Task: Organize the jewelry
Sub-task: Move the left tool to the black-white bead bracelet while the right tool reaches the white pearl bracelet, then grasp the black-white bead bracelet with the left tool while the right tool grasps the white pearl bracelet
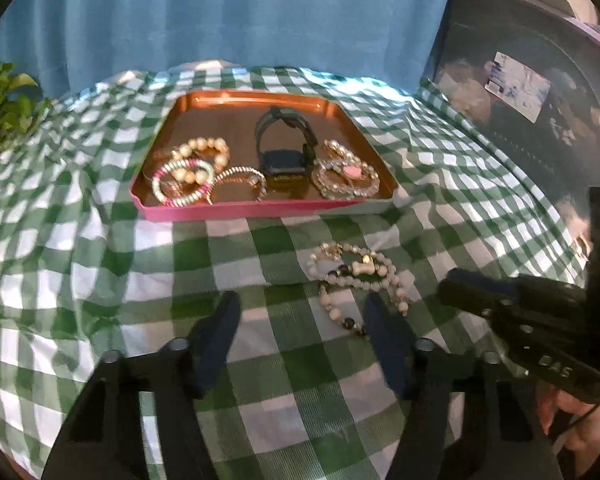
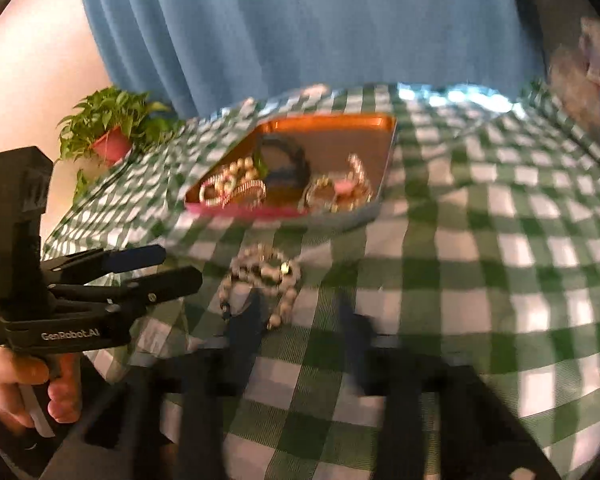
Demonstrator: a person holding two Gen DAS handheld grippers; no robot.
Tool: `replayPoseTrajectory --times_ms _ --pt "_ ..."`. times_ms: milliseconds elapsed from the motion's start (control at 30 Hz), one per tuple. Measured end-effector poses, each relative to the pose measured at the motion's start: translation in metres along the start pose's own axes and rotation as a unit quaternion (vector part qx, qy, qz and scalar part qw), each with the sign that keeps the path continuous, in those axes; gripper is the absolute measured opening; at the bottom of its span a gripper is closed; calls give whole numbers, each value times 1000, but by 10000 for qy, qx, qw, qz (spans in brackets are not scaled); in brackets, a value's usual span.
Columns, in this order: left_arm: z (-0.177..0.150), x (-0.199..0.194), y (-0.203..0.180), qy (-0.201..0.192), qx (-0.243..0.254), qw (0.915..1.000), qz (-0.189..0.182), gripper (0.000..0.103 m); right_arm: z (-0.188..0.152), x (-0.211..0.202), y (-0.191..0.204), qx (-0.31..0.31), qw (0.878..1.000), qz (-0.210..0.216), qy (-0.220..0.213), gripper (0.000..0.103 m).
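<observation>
The worktop is covered by a green-and-white checked cloth. A beaded strand of pale and dark beads with a bone-shaped charm lies loose on the cloth, in front of the tray and apart from it.

The tray has a copper-coloured floor and a pink front wall. It holds:
- a pearl bracelet at the left;
- a pink-and-green beaded bracelet at the front left corner;
- a dark watch standing on edge at the centre;
- a cluster of clear-bead bracelets with a pink heart at the right.

The left gripper points down at the cloth. Its fingers stand moderately apart and hold nothing; the right-hand finger lies just beside the strand.

The right gripper is blurred in its own view. Its fingers show a narrower gap with bare cloth between them. One finger overlaps the near end of the strand; contact cannot be told.

A potted plant stands at the far left corner.
</observation>
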State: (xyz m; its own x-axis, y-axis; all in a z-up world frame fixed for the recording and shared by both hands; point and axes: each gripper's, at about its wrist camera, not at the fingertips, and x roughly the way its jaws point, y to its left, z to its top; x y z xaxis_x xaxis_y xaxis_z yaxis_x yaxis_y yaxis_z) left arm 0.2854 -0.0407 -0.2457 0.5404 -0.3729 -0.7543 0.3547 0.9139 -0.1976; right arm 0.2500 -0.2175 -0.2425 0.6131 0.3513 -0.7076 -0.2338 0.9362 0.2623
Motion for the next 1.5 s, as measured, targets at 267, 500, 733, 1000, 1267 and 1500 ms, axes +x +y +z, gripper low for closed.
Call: replayPoseTrajectory --times_ms 267,500,733,1000,1267,1500 --pt "0 14 -6 219 85 9991 -354 35 -1 23 8 -70 9991 284 318 12" --pt "0 23 -1 312 124 9991 -261 35 1 35 20 -122 9960 733 502 10" --pt "-1 20 12 290 285 9991 -72 18 8 27 24 -120 9980 593 195 11" --pt "0 20 22 229 212 9995 -86 9 20 44 26 -448 9987 15 235 21" --pt "-2 21 14 186 398 9990 97 9 23 50 29 -614 9977 -174 209 23" --pt "-2 20 14 181 414 9989 105 9 19 49 32 -845 9953 -387 258 8"
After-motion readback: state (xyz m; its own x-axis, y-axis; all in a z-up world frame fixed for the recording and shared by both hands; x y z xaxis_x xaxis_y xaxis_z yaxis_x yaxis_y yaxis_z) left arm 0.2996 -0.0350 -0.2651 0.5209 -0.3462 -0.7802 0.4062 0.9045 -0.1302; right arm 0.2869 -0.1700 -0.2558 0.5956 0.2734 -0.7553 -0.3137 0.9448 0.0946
